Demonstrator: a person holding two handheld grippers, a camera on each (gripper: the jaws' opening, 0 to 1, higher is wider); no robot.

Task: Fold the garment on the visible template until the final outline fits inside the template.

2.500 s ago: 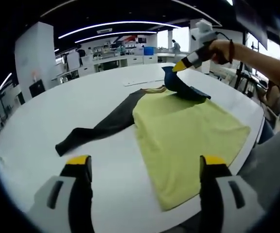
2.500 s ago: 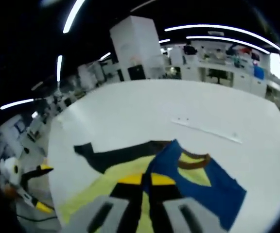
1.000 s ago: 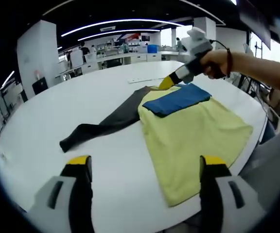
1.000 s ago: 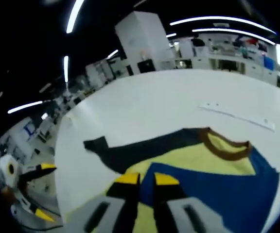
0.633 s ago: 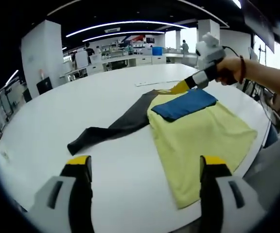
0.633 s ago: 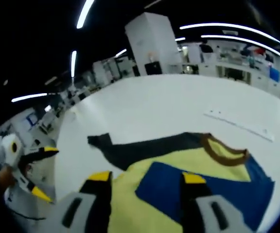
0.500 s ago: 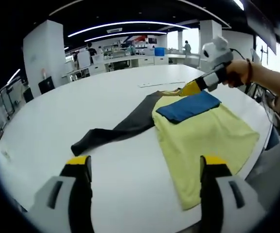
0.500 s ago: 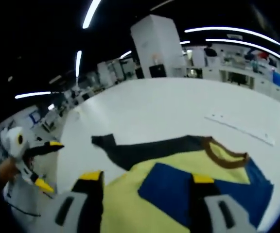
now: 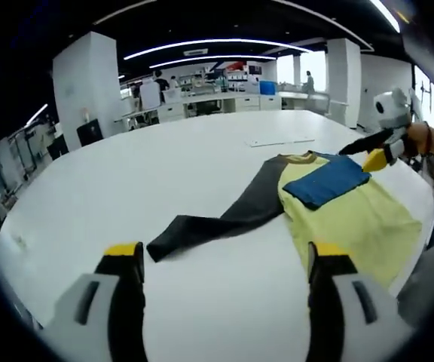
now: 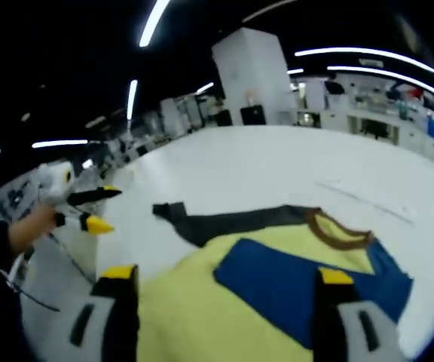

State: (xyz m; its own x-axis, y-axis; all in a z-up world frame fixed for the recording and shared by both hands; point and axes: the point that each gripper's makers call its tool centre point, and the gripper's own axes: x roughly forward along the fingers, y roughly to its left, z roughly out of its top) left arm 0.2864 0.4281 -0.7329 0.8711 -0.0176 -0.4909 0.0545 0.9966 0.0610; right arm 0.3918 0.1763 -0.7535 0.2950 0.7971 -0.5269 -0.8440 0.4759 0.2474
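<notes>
Yellow garment (image 9: pixel 360 219), blue sleeve (image 9: pixel 327 180) folded over; no legible writing.

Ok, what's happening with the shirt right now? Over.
Both hand-held grippers open, holding nothing. Yellow long-sleeved shirt flat on round white table; blue sleeve folded across chest, dark grey sleeve spread out, not yet folded. Nothing in the way.

One yellow long-sleeved garment (image 9: pixel 368 219) (image 10: pixel 224 313) with a brown collar, carrying two sleeves: one dark grey (image 9: pixel 217 222) (image 10: pixel 217 219) stretched out flat, one blue (image 9: pixel 326 181) (image 10: pixel 300 286) folded across the chest. One round white table (image 9: pixel 164 173) (image 10: pixel 262 170). Two yellow-tipped handheld grippers: left (image 9: pixel 223 253) (image 10: pixel 100 211), right (image 10: pixel 221 280) (image 9: pixel 368 151)
</notes>
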